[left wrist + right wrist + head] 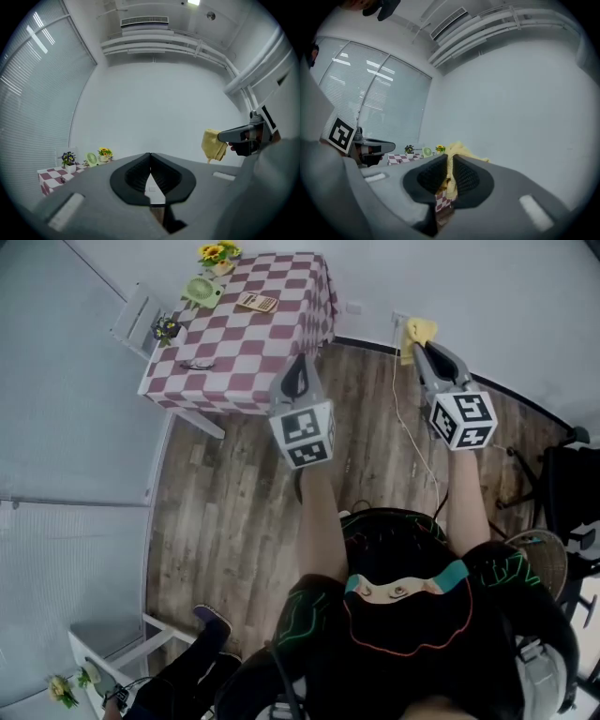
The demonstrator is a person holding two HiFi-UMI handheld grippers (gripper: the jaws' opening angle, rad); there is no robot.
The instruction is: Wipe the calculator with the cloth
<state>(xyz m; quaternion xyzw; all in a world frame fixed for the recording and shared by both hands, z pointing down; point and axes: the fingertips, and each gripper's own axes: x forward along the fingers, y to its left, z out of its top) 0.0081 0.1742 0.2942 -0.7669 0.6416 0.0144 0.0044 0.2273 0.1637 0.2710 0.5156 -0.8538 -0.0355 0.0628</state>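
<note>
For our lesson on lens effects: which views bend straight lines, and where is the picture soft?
Head view: the floor edge curves; the table is sharp. Left gripper view: strong fisheye, dark corners, ceiling pipes bowed. Right gripper view: same fisheye, blinds bowed; the cloth between the jaws is soft.

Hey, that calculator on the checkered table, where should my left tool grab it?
Probably across its two long edges, coming straight down from above: the calculator lies flat on the table, so only its side edges offer purchase. The left tool is shut, so open it first.
</note>
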